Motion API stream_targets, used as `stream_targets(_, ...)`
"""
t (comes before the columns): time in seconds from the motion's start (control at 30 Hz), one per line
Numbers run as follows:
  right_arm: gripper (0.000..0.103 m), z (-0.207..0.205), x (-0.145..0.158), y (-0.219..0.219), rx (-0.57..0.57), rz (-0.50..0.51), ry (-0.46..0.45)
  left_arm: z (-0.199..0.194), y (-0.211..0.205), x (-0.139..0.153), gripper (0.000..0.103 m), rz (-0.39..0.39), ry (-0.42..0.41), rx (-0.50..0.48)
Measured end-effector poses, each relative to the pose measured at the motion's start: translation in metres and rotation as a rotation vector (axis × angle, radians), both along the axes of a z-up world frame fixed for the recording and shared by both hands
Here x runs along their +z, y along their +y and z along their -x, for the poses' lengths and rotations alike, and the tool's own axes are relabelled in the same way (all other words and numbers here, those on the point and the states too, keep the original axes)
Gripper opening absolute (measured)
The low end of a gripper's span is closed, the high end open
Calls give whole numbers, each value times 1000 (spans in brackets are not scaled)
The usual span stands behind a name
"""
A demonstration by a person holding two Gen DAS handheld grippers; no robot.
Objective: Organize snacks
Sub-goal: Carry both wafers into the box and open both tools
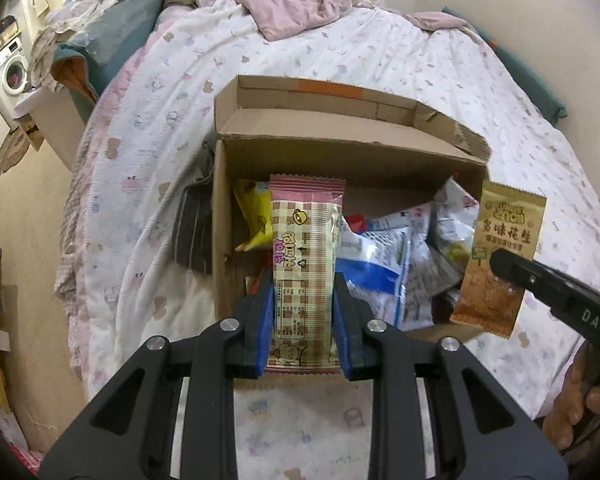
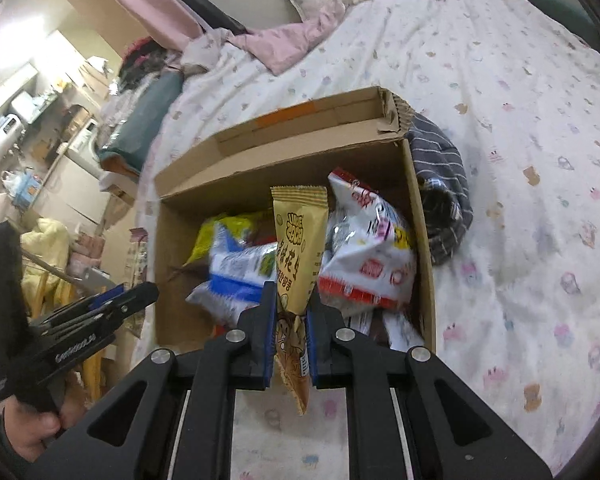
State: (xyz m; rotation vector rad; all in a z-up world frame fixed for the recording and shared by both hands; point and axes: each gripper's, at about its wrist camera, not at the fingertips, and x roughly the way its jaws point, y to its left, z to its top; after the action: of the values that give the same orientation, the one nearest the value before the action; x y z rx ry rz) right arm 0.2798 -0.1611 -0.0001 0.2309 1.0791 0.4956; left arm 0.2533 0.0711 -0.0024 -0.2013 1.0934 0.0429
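Left tongs (image 1: 303, 320) clench the pink checked wafer pack (image 1: 305, 272), long axis pointing away, above the cardboard box's (image 1: 220, 208) near-left rim. Right tongs (image 2: 291, 332) clench the tan peanut packet (image 2: 300, 248) upright above the near-right rim; both packs likely go onto the bed (image 1: 380, 52).

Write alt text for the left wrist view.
The left claw grips a pink checked snack bar upright over an open cardboard box of snack packets on a bed. At right, the right claw holds a tan peanut packet beside the box.
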Motion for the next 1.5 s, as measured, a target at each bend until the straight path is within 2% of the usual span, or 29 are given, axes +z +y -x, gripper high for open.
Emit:
stream_targets(0.07, 13, -11, -7, 5, 6, 11, -3, -5, 1, -8, 23, 15, 6, -3)
stream_targets(0.2, 13, -19, -23, 8, 0, -3, -9, -12, -3, -18, 23, -10, -4, -8)
stream_targets(0.3, 13, -22, -36, 15, 18, 13, 27, -16, -5, -20, 23, -4, -2, -17)
stream_targets(0.47, 13, -27, -41, 33, 94, 43, 16, -24, -3, -25, 23, 5, 23, -10)
stream_targets(0.63, 13, -28, -54, 35, 109, 75, 44, -23, 0, -29, 24, -2, 31, -2)
stream_targets(0.73, 13, -26, -58, 33, 111, 86, 51, -22, 2, -30, 24, 22, 37, 3)
stream_targets(0.87, 14, -24, -55, 30, 112, 66, 51, -20, -2, -28, 24, 19, 25, -18)
stream_targets(1.0, 17, -20, -47, 34, 133, 62, 24, -16, -8, -23, 24, -30, 2, -43)
stream_targets(1.3, 17, -15, -38, 37, 144, 62, -5, -11, -7, -16, 42, -30, -12, -42)
stream_targets(1.5, 17, -14, -26, 32, 123, 28, -50, -4, -7, -6, 43, -63, -43, -33)
